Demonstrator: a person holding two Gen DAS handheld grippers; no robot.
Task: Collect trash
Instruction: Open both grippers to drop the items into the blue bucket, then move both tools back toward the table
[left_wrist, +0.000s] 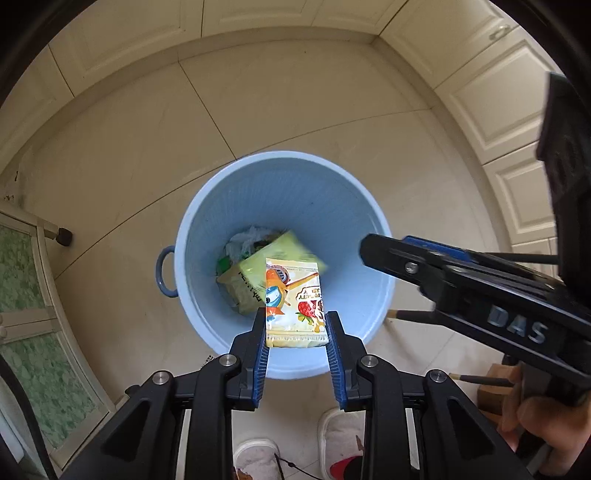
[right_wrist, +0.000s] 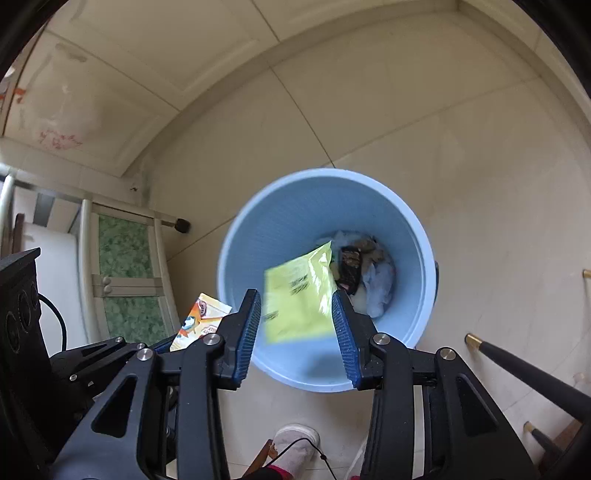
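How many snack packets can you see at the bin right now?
2 clear ones: the cartoon snack packet between the left hand-held gripper pads above the blue bin, and the yellow-green packet loose over the bin mouth. More may lie hidden in the trash below.

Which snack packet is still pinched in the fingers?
The cartoon strawberry packet, pinched by the left gripper. The plain yellow-green packet is blurred, loose between the right gripper's open fingers above the blue bin.
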